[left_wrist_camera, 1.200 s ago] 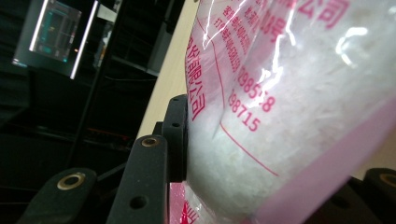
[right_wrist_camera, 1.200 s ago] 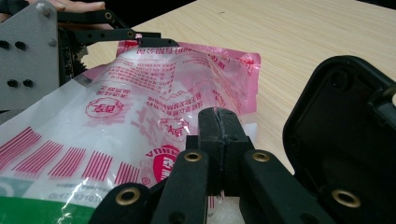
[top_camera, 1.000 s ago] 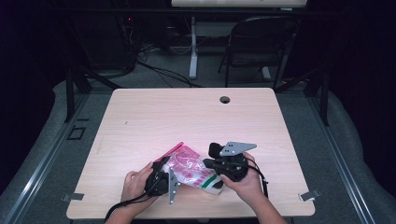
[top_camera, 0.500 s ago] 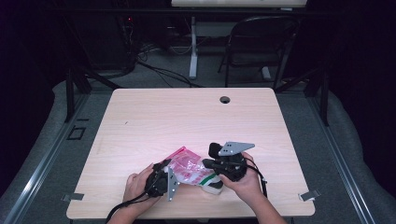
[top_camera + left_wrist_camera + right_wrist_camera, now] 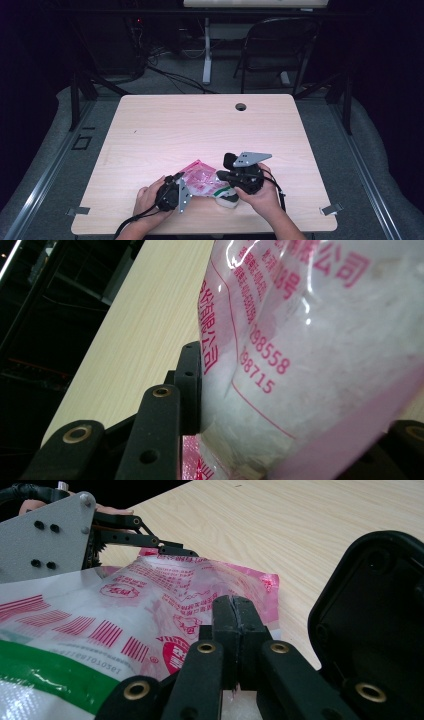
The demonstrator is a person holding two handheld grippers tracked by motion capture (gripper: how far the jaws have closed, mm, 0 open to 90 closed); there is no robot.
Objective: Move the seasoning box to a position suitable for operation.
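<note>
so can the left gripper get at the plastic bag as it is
Probably yes: the left gripper already has the plastic bag between its jaws, one jaw against the film, nothing in between.

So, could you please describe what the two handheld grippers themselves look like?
Both are black. The left gripper carries a grey plate drilled with small holes, and a black cable trails from it toward the table's near edge. The right gripper has a grey three-cornered plate on top and its own dark cable. The right gripper view shows jaw links joined by brass-coloured rivets. No sleeves show.

Hidden or cut off
Bag (image 5: 320,340): runs past left gripper view's edges, print partly cropped; right jaw mostly hidden behind it.
</note>
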